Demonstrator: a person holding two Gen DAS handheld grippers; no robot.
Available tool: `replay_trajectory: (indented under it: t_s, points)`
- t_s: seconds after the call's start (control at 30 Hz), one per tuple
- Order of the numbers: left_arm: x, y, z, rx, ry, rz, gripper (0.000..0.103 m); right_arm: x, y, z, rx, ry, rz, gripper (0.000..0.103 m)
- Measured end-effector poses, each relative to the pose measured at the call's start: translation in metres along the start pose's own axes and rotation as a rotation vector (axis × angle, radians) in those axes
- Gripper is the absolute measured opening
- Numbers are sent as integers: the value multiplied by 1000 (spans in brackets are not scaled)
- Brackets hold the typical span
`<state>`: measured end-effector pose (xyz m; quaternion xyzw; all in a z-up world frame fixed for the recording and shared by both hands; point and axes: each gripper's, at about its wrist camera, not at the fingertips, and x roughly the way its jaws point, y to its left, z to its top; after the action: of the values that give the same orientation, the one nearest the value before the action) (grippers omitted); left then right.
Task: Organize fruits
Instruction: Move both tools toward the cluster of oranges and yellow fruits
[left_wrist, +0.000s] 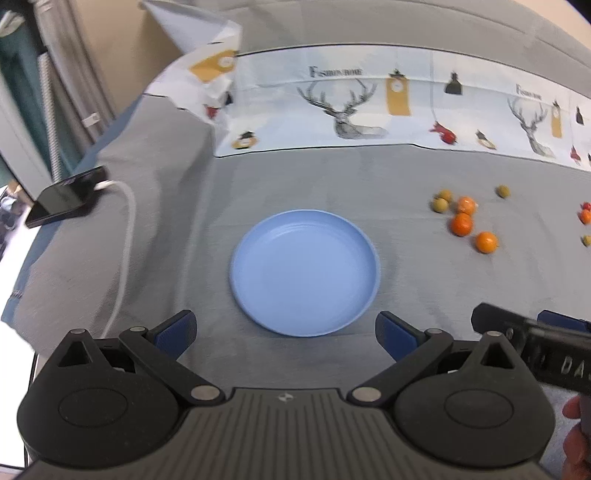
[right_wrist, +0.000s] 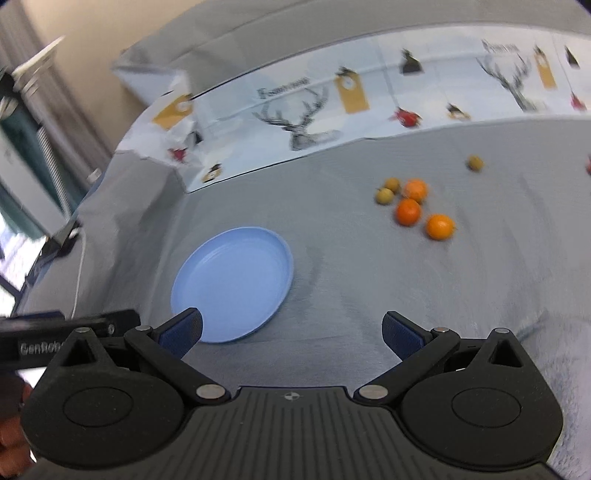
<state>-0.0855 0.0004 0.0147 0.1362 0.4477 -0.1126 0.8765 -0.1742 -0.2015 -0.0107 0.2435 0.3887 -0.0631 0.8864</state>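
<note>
An empty light-blue plate (left_wrist: 258, 258) lies on the grey cloth, straight ahead of my open, empty left gripper (left_wrist: 286, 334). It also shows in the right wrist view (right_wrist: 192, 291), ahead and left of my open, empty right gripper (right_wrist: 291, 334). Three oranges (right_wrist: 408, 212) and small yellow-green fruits (right_wrist: 385, 195) lie clustered on the cloth to the far right; the oranges also show in the left wrist view (left_wrist: 461, 224). One small fruit (right_wrist: 474, 163) lies apart behind them. Red fruits (left_wrist: 585, 212) show at the right edge. The right gripper's body (left_wrist: 535, 336) shows beside my left one.
A patterned paper with deer prints (left_wrist: 351, 107) covers the back of the surface. A black phone (left_wrist: 62, 201) with a white cable (left_wrist: 127, 236) lies at the left edge. The grey cloth (right_wrist: 369, 295) spreads between plate and fruits.
</note>
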Motion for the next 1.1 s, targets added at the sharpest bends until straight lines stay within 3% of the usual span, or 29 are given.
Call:
replay_trajectory:
  t_s: [0.67,0.83,1.1]
  points:
    - [72,-161,50,235,88,-49,103,12,-163,44,269,-42,-120,103]
    - [100,-203,66,259,94,-57,103,9,-215,61,309,-117,-224,103]
    - [146,-252,84,289,145,-69,103,6,-300,77,353,-167,-373,103]
